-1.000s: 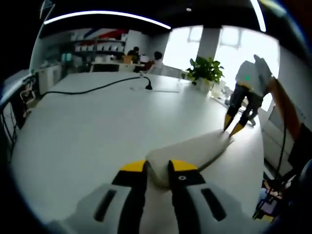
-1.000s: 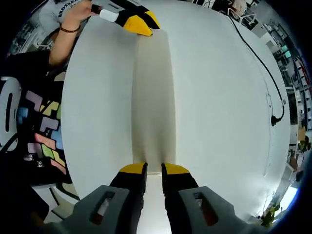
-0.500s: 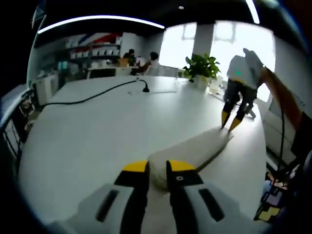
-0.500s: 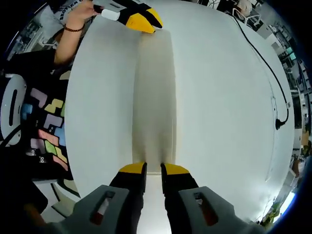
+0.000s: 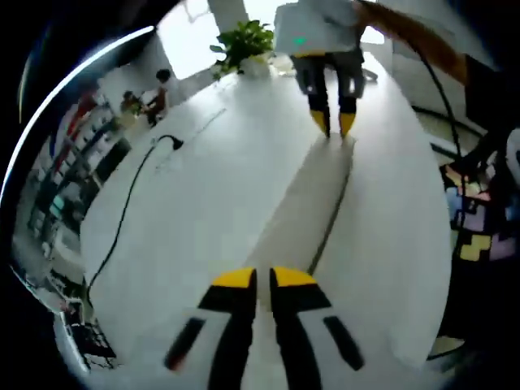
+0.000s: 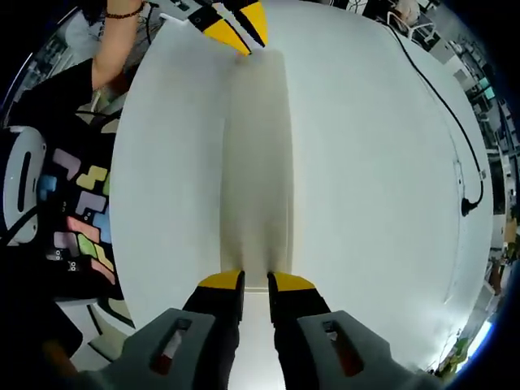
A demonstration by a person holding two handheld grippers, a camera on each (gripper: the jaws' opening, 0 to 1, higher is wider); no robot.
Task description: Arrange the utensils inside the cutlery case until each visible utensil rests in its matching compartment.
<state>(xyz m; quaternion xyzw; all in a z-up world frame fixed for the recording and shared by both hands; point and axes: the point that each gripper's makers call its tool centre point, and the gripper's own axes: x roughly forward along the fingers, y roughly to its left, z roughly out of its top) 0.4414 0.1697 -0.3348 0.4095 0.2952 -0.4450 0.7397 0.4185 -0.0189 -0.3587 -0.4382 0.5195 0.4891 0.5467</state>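
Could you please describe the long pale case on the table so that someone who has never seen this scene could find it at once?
On the large white table, find the long, narrow, cream-coloured closed case lying flat near the person's edge. The right gripper is at one end and the left gripper at the other. Slightly darker than the tabletop, it is unlike the thin black cable opposite.

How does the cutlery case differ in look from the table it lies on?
The cutlery case is beige, the table white. The cutlery case is a long narrow strip; the table is broad. Both are pale and plain. The left gripper and right gripper stand at its two ends.
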